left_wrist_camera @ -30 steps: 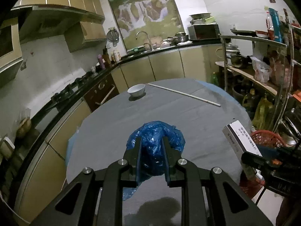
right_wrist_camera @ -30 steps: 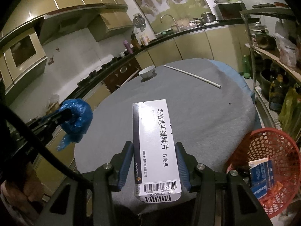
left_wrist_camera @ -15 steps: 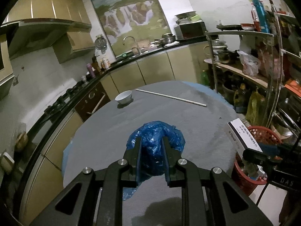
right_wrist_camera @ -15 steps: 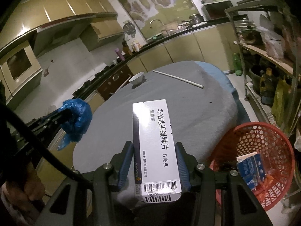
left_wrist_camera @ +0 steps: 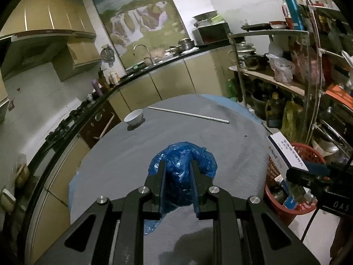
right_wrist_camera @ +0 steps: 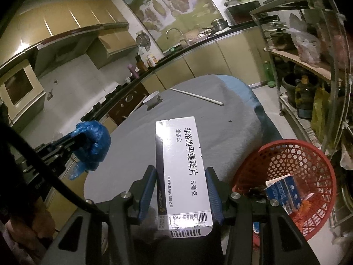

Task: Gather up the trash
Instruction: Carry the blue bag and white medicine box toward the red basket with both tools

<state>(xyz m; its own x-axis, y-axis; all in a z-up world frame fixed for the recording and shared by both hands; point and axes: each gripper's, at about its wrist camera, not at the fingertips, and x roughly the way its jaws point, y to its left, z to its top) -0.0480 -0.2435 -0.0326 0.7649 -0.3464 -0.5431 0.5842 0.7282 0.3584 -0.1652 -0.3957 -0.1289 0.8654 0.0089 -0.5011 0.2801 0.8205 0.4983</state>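
My left gripper (left_wrist_camera: pixel 178 165) is shut on a crumpled blue plastic bag (left_wrist_camera: pixel 184 161) and holds it above the near edge of the grey round table (left_wrist_camera: pixel 198 132). The bag also shows in the right wrist view (right_wrist_camera: pixel 92 141). My right gripper (right_wrist_camera: pixel 181 174) is shut on a white medicine box (right_wrist_camera: pixel 179 154) with black Chinese print; the box also shows in the left wrist view (left_wrist_camera: pixel 284 150). A red mesh basket (right_wrist_camera: pixel 293 161) stands on the floor right of the table and holds a blue-and-white carton (right_wrist_camera: pixel 284 190). The basket also shows in the left wrist view (left_wrist_camera: pixel 304 150).
A white bowl (left_wrist_camera: pixel 134 117) and a long white stick (left_wrist_camera: pixel 187 114) lie on the far part of the table. A metal rack (left_wrist_camera: pixel 286 84) with pots, bottles and bags stands at the right. Kitchen counters (left_wrist_camera: pixel 154 70) run along the left and back.
Both grippers have pulled back and lifted with their loads. The table looks farther away and the red basket has come fuller into both views.
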